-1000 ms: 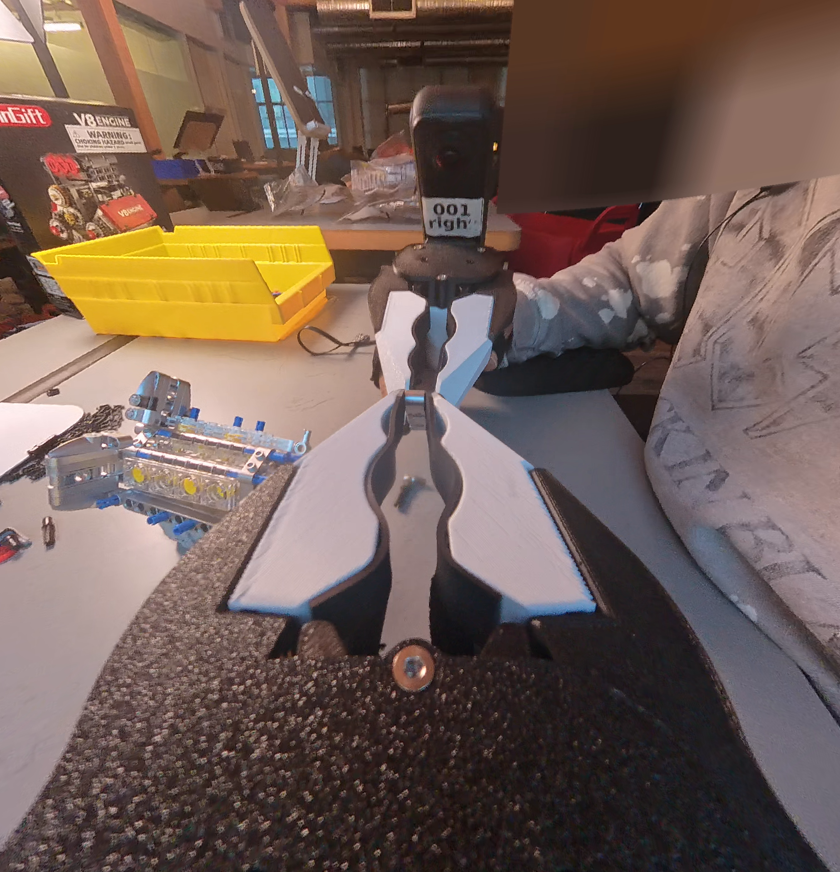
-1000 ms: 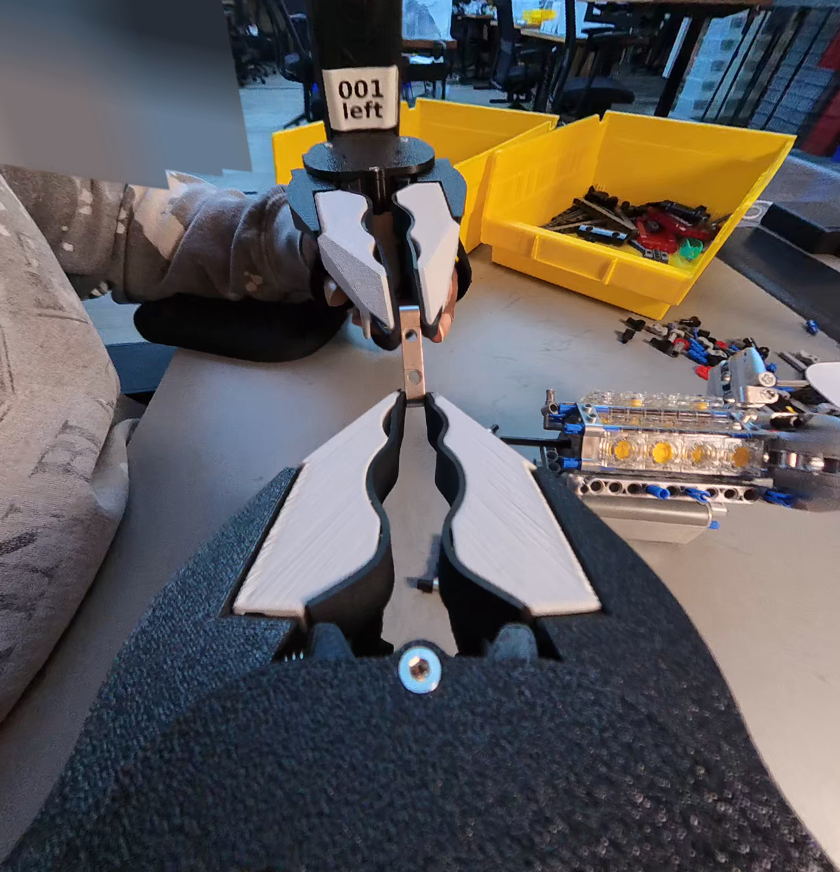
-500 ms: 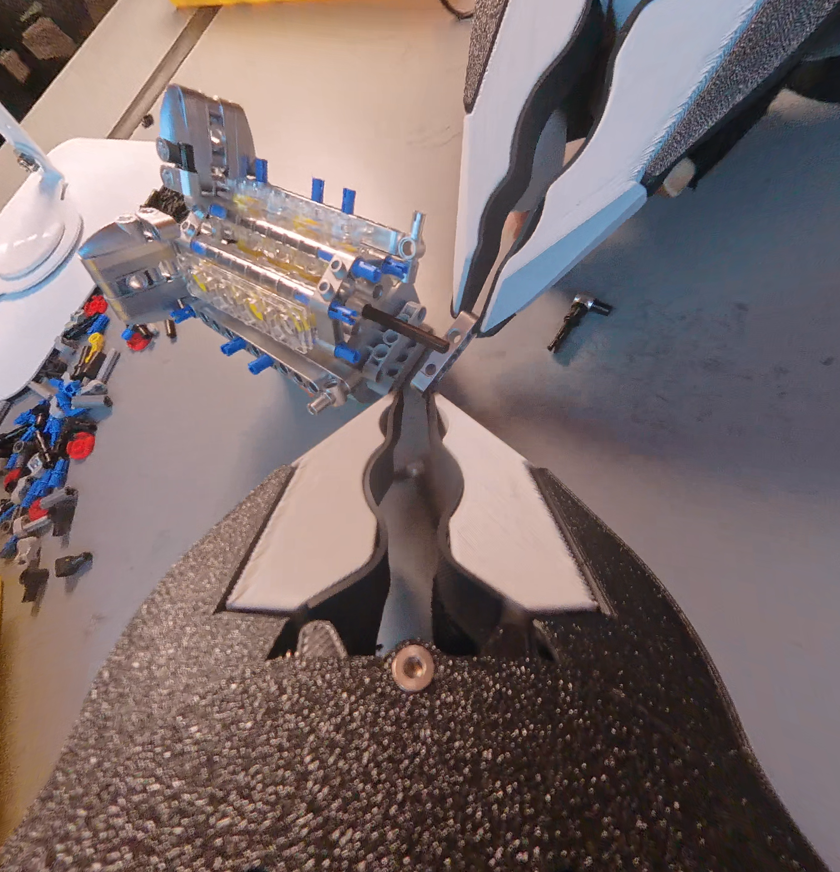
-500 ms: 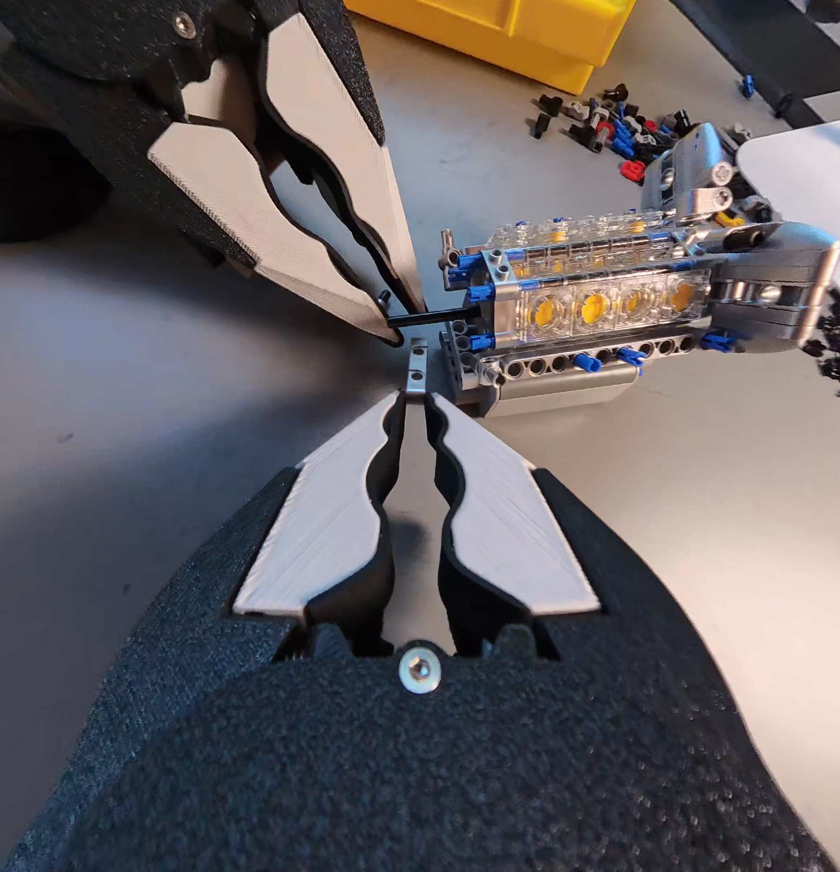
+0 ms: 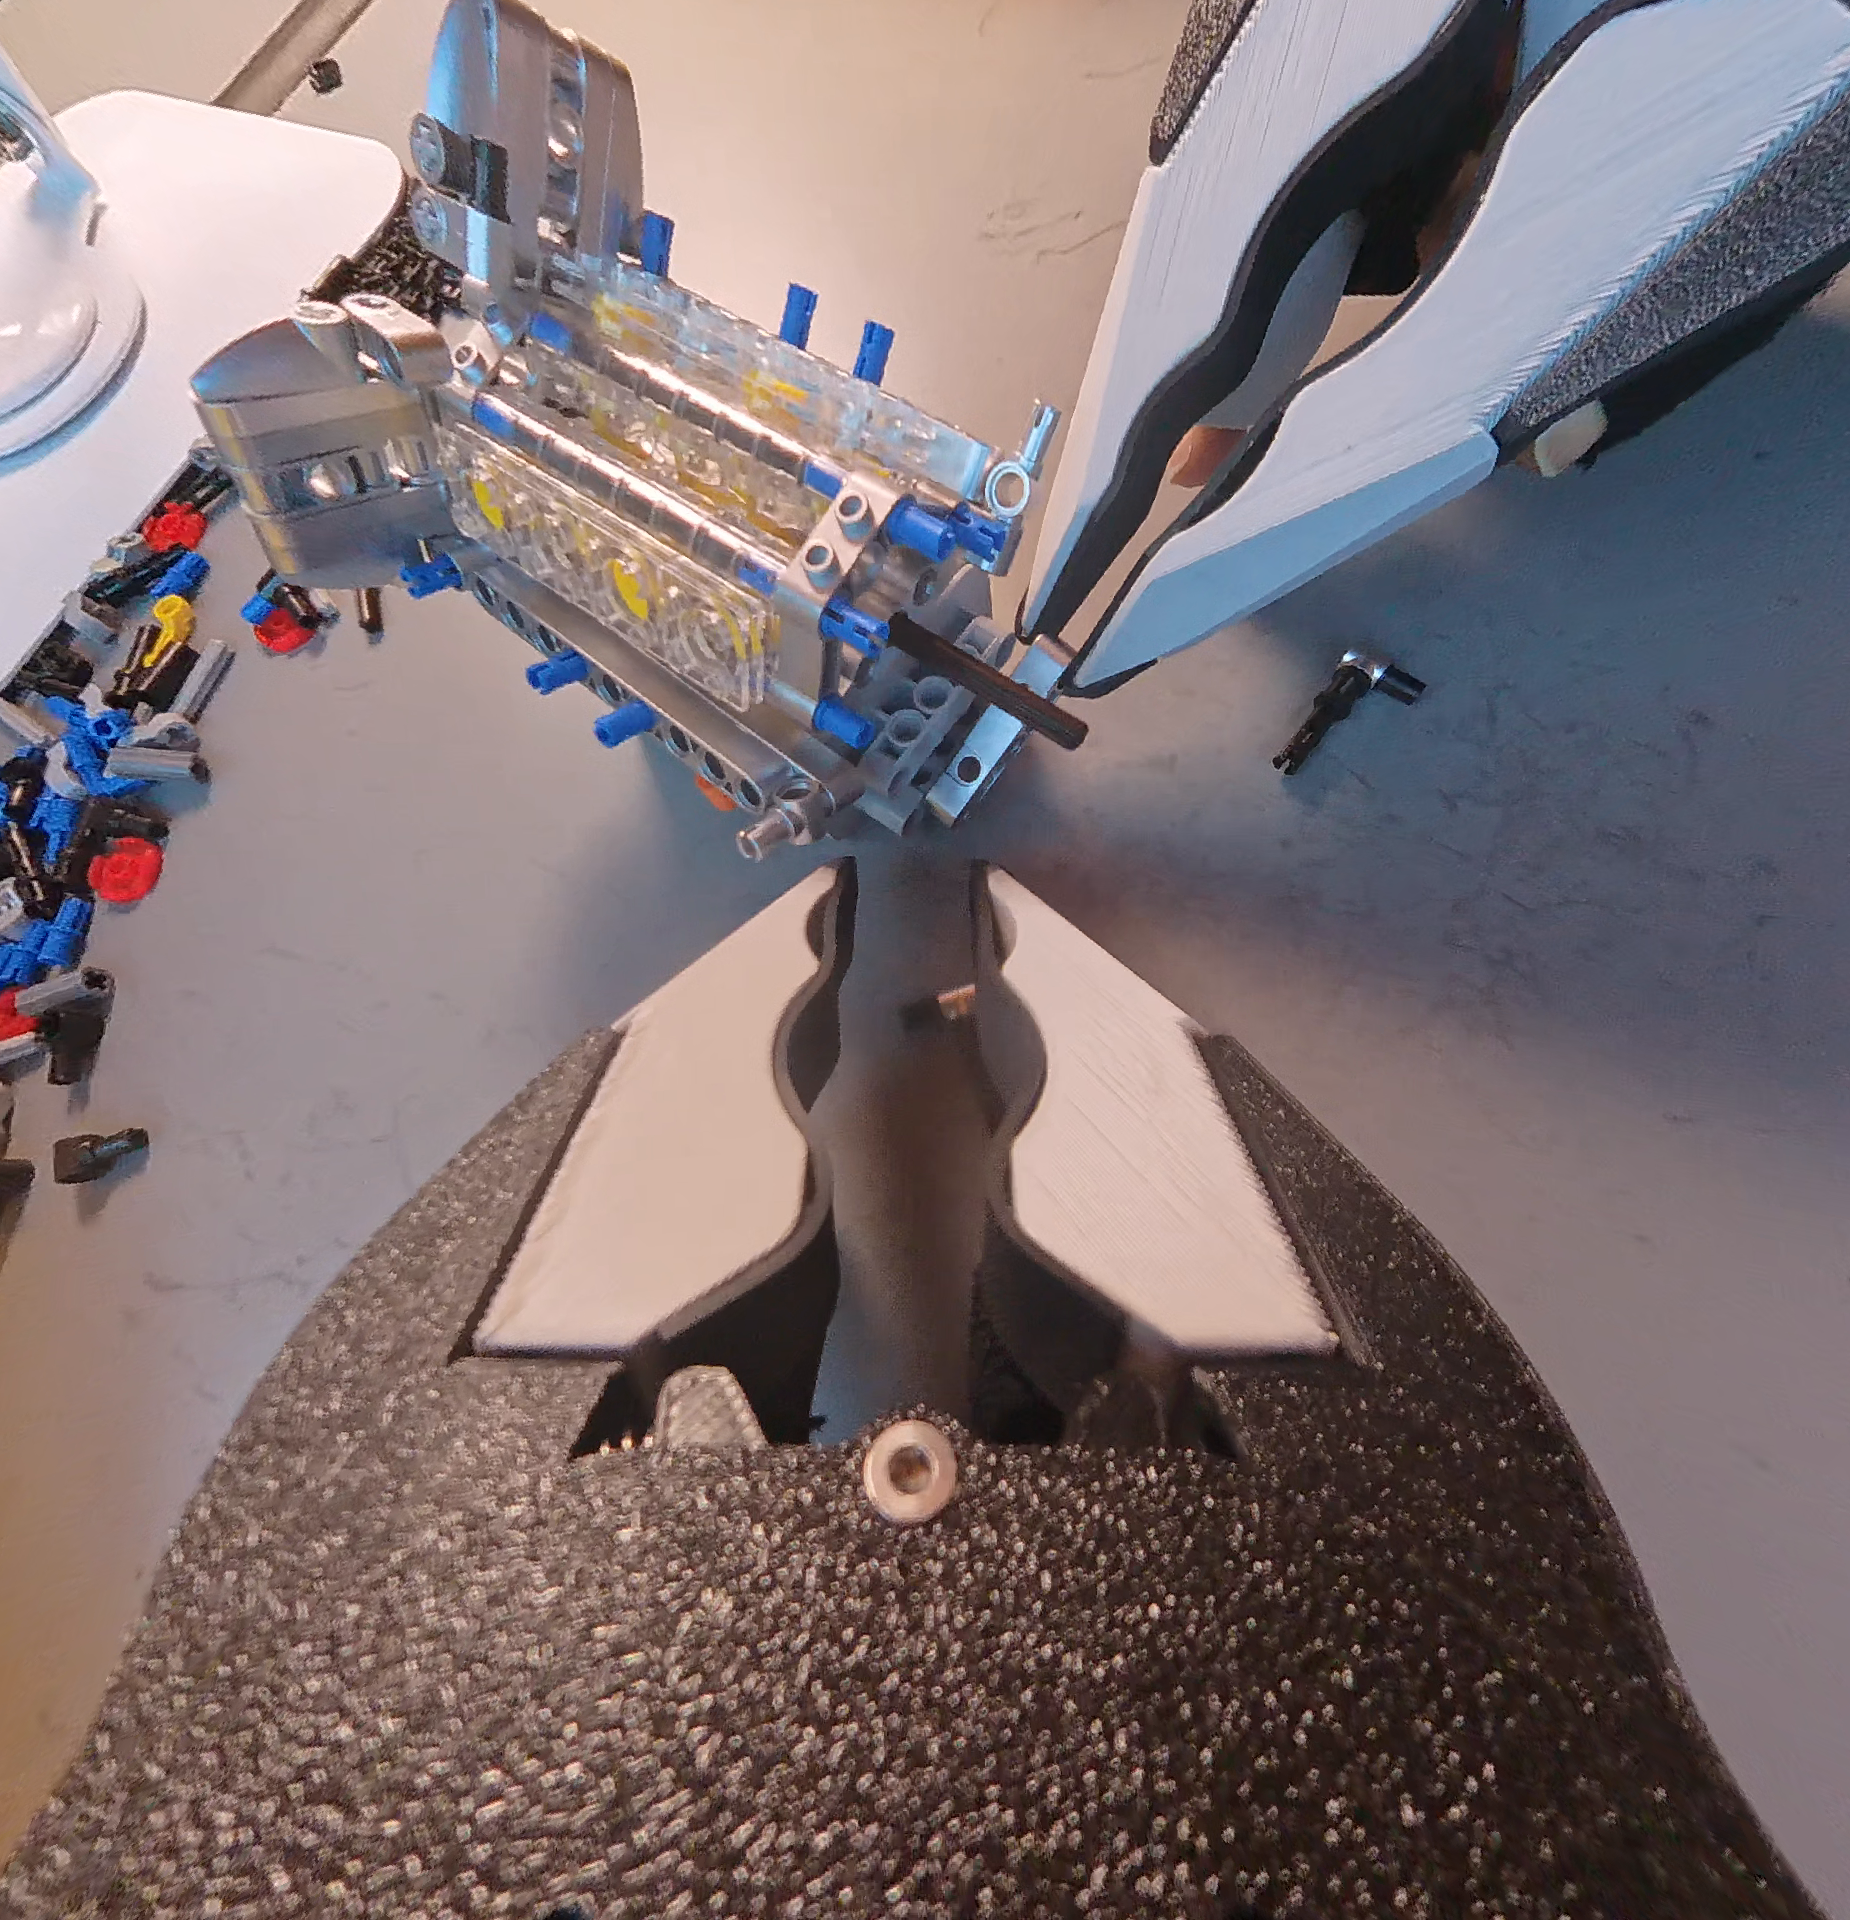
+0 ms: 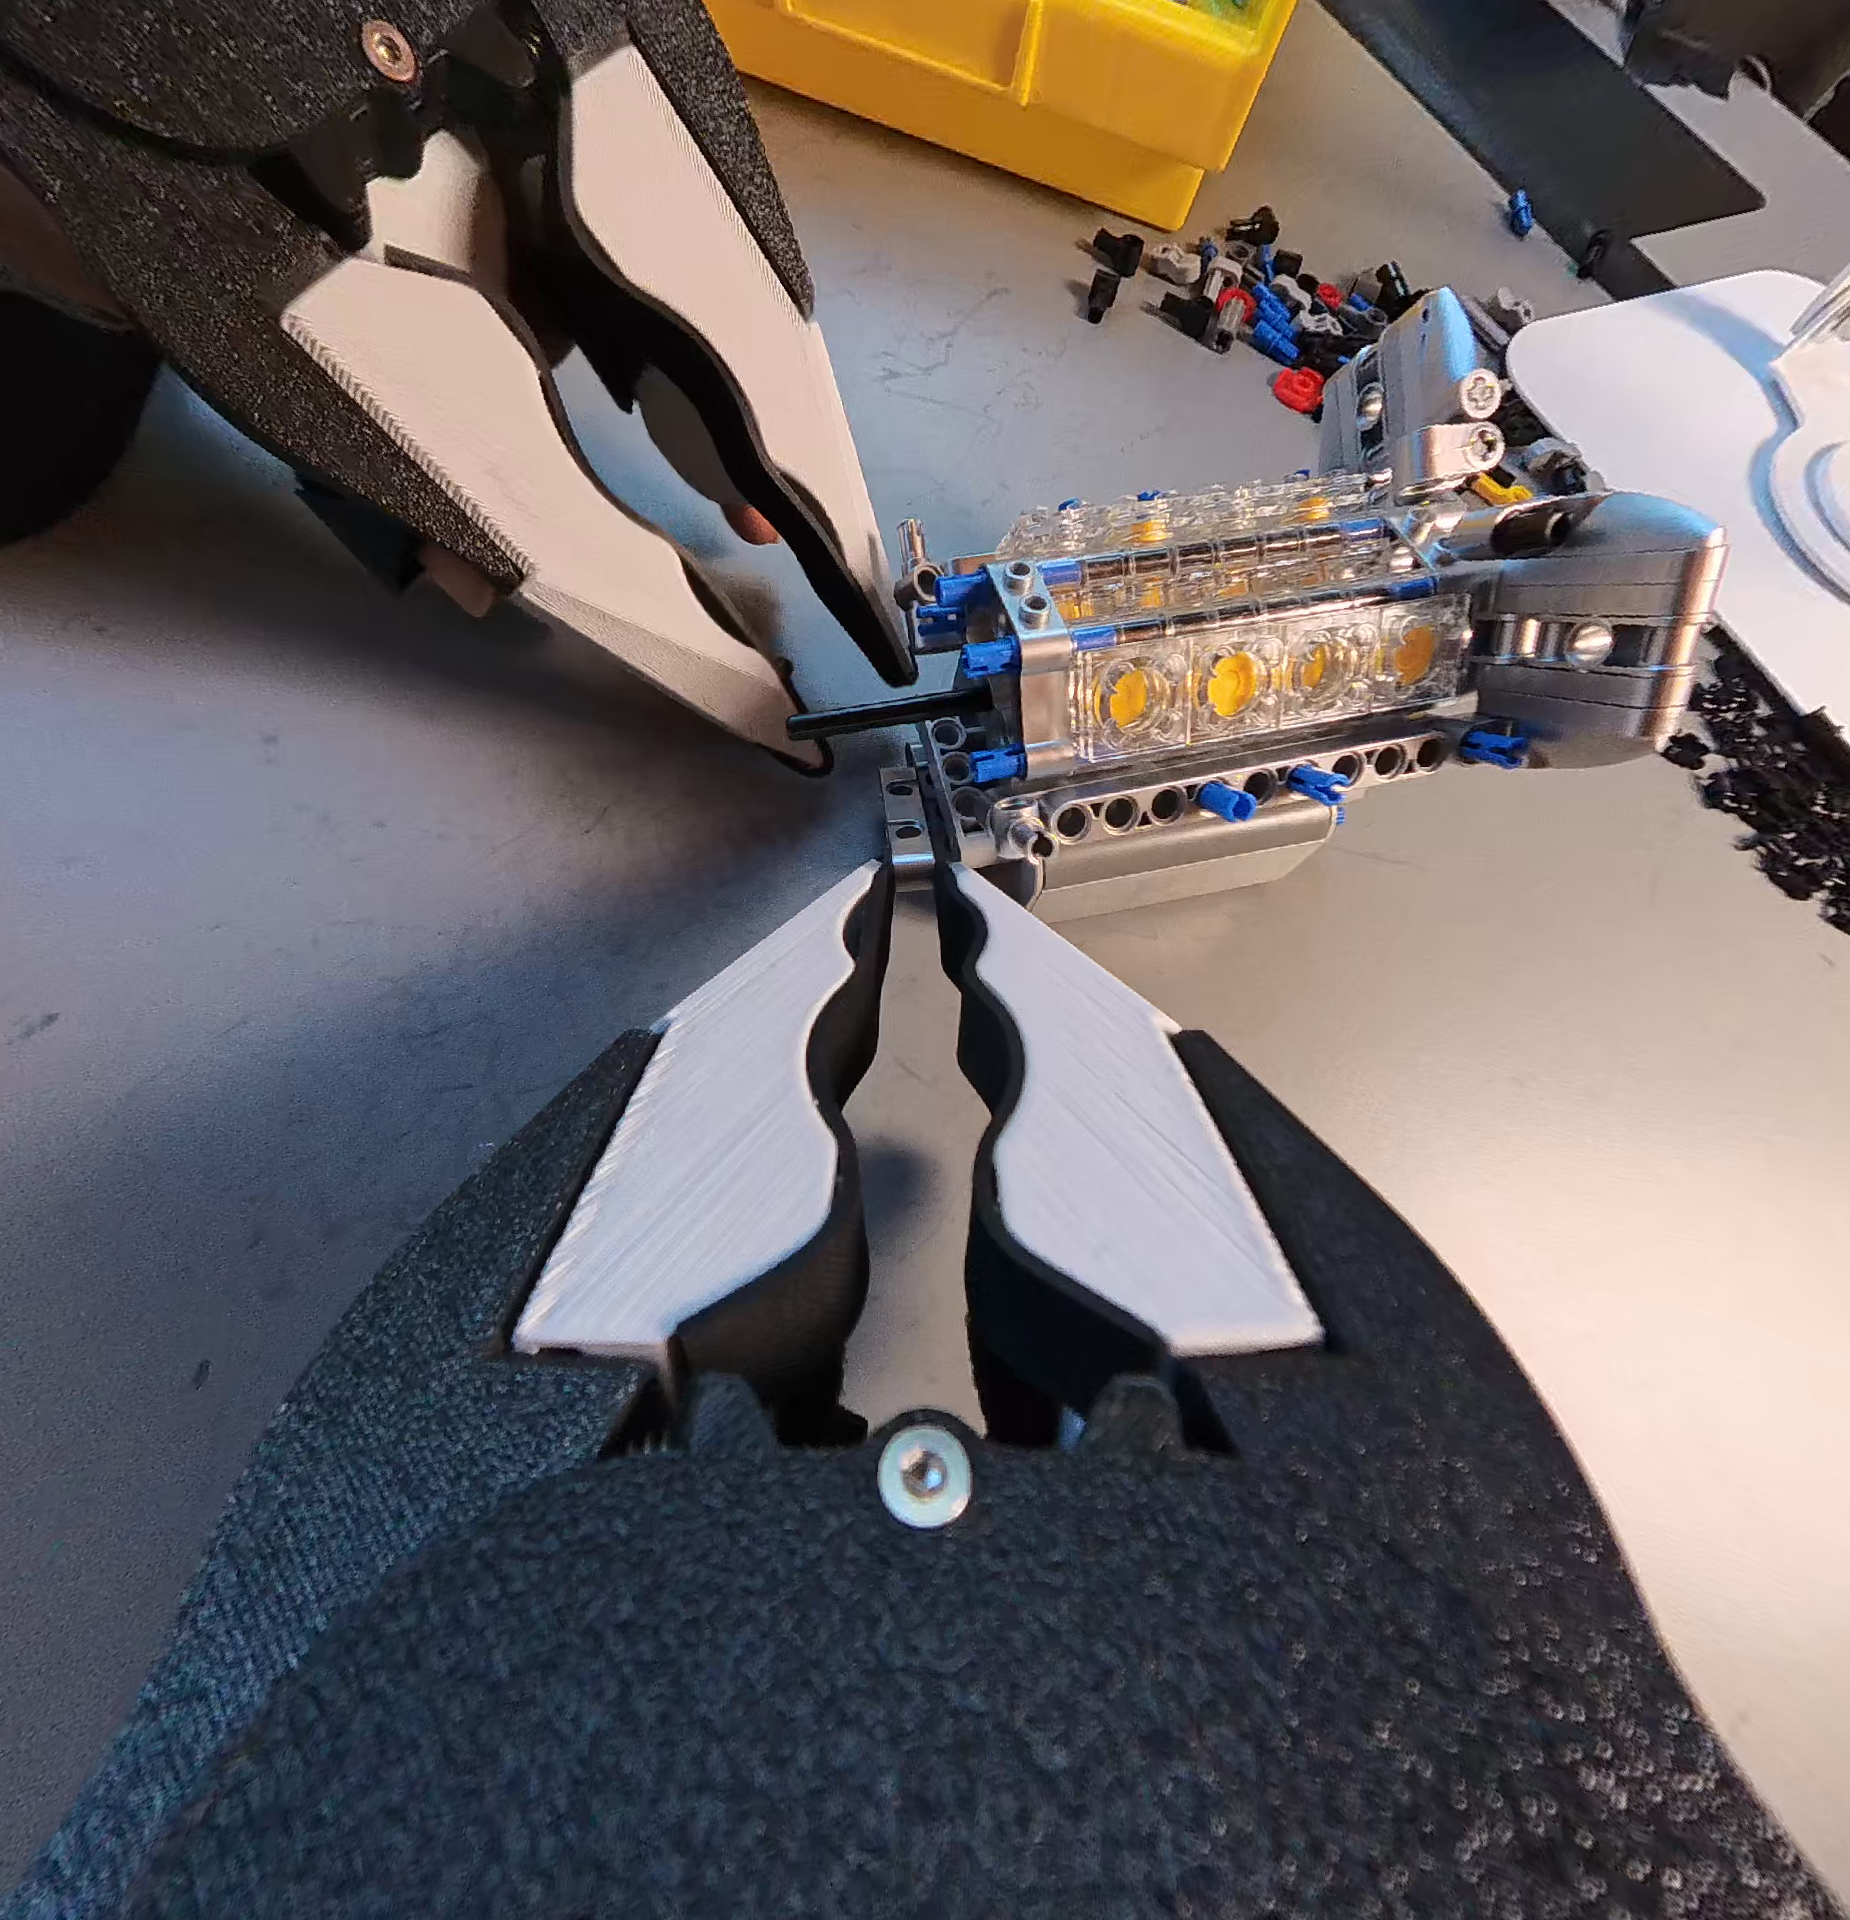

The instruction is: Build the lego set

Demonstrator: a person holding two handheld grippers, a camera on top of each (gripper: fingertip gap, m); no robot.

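Observation:
A grey and clear brick-built engine model (image 5: 630, 499) lies on the table, with a black axle (image 5: 988, 691) sticking out of its near end. My right gripper (image 6: 916, 871) is shut on a short grey beam with holes (image 6: 905, 821) and holds it against that end of the model (image 6: 1264, 675), just below the axle (image 6: 869, 712). The right gripper also shows in the left wrist view (image 5: 1051, 665). My left gripper (image 5: 916, 878) is open and empty, just short of the model's end. In the right wrist view the left gripper (image 6: 856, 722) has a fingertip on each side of the axle.
Loose small pieces (image 5: 69, 779) lie left of the model, also in the right wrist view (image 6: 1243, 291). A white stand base (image 5: 121, 312) sits behind them. A yellow bin (image 6: 1004, 94) stands at the back. A black pin (image 5: 1336, 707) and a black chain (image 6: 1783, 810) lie on the table. Some 5 cm of space lies between my two pairs of fingers.
Both grippers came down from mid-air, where they held the grey beam between them, to the model's end. The left gripper has let go and opened. The right still holds the beam.

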